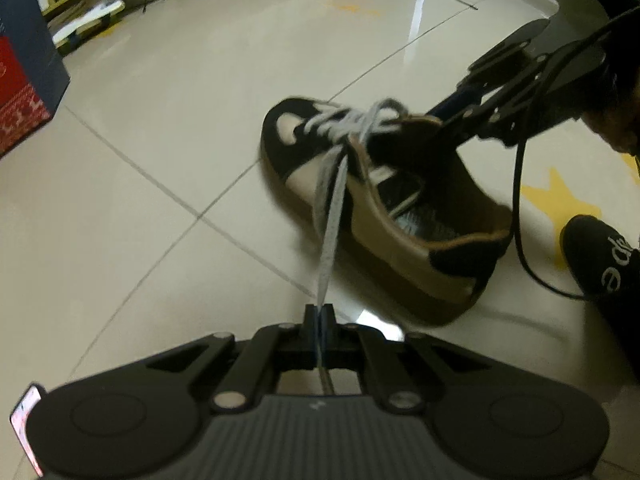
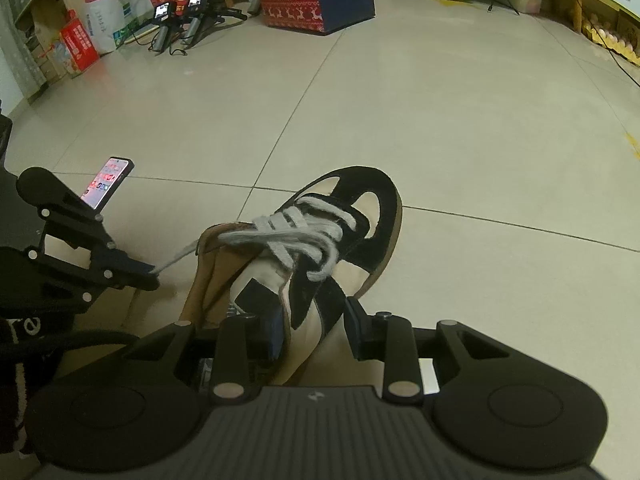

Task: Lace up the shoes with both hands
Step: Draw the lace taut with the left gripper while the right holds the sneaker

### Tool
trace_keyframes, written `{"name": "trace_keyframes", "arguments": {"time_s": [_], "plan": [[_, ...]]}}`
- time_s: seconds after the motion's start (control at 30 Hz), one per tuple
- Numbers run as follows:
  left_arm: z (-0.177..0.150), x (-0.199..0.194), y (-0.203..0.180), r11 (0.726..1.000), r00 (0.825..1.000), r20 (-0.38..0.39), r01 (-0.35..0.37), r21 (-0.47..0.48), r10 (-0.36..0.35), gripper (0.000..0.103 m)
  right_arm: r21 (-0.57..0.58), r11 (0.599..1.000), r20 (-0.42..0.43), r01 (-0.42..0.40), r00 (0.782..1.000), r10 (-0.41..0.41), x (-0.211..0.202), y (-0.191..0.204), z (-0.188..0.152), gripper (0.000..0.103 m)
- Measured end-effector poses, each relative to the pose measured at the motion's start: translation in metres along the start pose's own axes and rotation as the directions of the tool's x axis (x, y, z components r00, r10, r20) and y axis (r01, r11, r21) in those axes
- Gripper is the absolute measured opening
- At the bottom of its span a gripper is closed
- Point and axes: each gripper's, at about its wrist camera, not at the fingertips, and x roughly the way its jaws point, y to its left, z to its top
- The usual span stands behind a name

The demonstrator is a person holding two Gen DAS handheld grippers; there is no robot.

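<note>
- Currently your left gripper [image 1: 320, 310] is clenched on the grey lace [image 1: 332, 216], which runs taut from the eyelets.
- Your right gripper [image 2: 316, 330] straddles the side wall of the shoe [image 2: 320, 248], jaws partly closed, gripping it.
- Shoe sits tilted on the tiled floor [image 2: 440, 120], between both grippers.
- Lit phone [image 2: 107, 182] is mounted on your left gripper.

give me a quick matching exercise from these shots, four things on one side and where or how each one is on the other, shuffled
Things:
1. left gripper
2. right gripper
3. lace end
4. phone

States or places:
A. pulled taut out from the shoe
B. astride the shoe's side wall, one finger inside
C. lit screen, mounted on the left gripper
D. shut on the lace end

Pairs: 1-D, 2-B, 3-A, 4-C
</note>
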Motion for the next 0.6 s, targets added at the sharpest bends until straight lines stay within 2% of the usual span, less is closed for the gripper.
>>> {"name": "trace_keyframes", "arguments": {"time_s": [0.37, 0.5, 0.6], "plan": [[-0.024, 0.007, 0.012, 0.998, 0.997, -0.082, -0.009, -0.066, 0.003, 0.001, 0.004, 1.000, -0.002, 0.005, 1.000, -0.005, -0.001, 0.000, 0.000, 0.032], [-0.023, 0.007, 0.010, 0.997, 0.996, -0.086, 0.030, -0.064, -0.035, 0.001, 0.009, 1.000, -0.004, 0.004, 1.000, -0.004, -0.001, 0.000, 0.001, 0.032], [-0.022, 0.003, 0.013, 0.991, 0.990, -0.079, 0.112, -0.077, -0.119, 0.004, 0.013, 1.000, -0.008, 0.004, 1.000, -0.004, -0.002, -0.001, 0.002, 0.032]]}}
